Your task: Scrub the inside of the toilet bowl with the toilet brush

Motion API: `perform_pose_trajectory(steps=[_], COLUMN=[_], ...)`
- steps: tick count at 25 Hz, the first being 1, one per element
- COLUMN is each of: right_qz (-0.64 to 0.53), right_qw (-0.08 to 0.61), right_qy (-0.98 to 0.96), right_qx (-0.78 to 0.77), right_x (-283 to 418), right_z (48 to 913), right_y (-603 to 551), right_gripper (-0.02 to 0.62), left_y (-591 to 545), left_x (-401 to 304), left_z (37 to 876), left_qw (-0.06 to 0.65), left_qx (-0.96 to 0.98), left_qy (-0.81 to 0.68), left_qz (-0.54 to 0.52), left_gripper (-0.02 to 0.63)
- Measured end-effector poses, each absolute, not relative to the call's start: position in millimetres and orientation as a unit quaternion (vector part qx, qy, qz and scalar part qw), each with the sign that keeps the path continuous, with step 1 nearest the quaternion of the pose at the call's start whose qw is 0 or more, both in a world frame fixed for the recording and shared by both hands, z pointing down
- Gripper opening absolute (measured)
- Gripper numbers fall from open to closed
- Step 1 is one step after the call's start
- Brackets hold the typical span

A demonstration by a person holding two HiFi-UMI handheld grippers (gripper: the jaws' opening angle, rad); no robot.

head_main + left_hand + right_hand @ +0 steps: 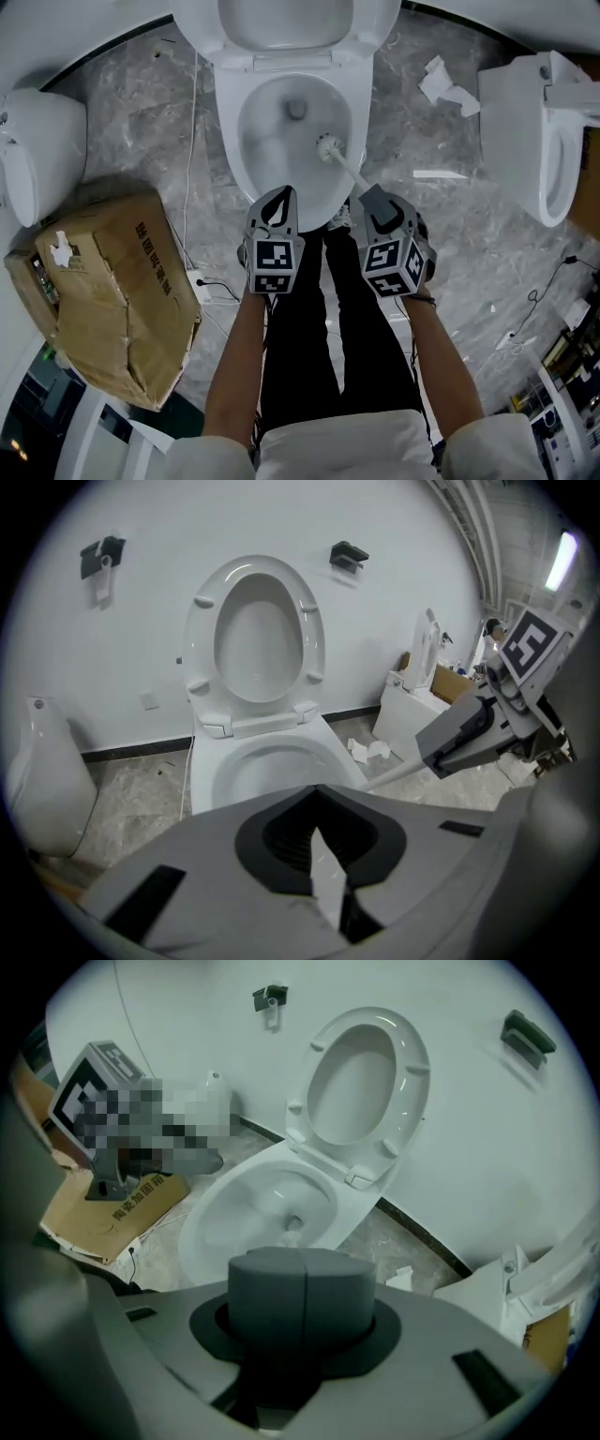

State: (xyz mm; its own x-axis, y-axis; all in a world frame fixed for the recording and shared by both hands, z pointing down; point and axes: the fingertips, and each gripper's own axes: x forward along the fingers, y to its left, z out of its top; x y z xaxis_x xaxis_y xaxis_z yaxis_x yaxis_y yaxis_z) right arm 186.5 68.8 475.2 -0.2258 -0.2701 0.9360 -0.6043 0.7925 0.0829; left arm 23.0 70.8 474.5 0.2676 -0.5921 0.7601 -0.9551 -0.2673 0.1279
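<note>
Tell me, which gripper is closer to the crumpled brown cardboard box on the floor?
Left. The left gripper hangs between the crumpled brown cardboard box and the right gripper, which is farther away.

Grey marbled floor (131, 122) bearing a white toilet (228, 141) at upper centre, a dented cardboard box (103, 281) at lower left, crumpled paper (445, 84) at upper right.

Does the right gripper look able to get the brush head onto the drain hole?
Probably yes: the right gripper holds the toilet brush, its head inside the bowl near the drain hole; seat up, nothing between.
</note>
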Motion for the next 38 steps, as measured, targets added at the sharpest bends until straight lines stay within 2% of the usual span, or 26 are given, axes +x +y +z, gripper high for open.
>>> perform_pose_trajectory(steps=[11,34,38], right_qz=[0.165,0.126,0.111], right_qw=[0.587,0.61,0.616], right_qy=[-0.751,-0.76,-0.762], right_qx=[0.253,0.184,0.169], right_x=[191.4,184.4,184.0], right_z=[476.2,471.5,470.2], right_y=[86.4,125.3,132.1], right_gripper=[0.17,0.172,0.173], left_y=[83.3,115.5,121.2], left_x=[13.8,12.7,20.0], left_z=[469.3,472.0,472.7], left_qw=[0.311,0.319,0.347], left_qx=[0.737,0.739,0.736], left_qy=[-0.51,-0.494,-0.495], left_qz=[0.316,0.329,0.306], left_gripper=[0.029,0.029,0.029])
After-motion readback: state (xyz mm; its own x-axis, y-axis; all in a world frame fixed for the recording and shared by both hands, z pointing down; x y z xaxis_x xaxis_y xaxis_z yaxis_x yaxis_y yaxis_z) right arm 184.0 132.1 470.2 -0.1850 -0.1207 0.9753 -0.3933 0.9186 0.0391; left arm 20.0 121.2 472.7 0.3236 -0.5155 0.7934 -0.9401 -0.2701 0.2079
